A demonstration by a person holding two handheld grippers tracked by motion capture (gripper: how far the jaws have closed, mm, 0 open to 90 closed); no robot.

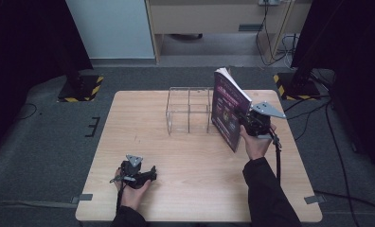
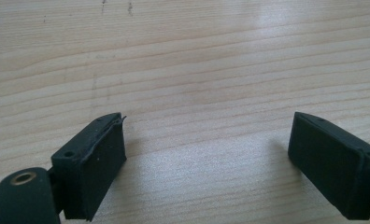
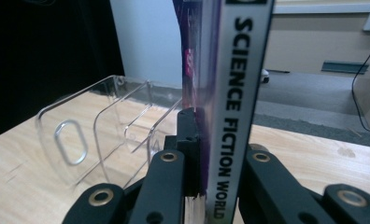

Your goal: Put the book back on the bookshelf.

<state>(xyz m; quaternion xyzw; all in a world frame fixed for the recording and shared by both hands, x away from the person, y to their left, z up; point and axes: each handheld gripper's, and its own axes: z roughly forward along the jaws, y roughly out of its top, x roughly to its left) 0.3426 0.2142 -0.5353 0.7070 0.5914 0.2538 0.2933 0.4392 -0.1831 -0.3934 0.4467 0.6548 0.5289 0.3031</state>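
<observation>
Right tool (image 1: 246, 122) clamps upright book (image 1: 227, 108) beside clear rack (image 1: 188, 109); left tool (image 1: 150, 176) gapes empty.

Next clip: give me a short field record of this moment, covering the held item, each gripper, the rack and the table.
held item: purple paperback book with a white spine reading SCIENCE FICTION WORLD, upright, lifted just right of the rack
right gripper: shut on the book's spine
left gripper: open, nothing between its jaws, low over the table
rack: clear acrylic divider rack, compartments look vacant
table: light wooden table
</observation>
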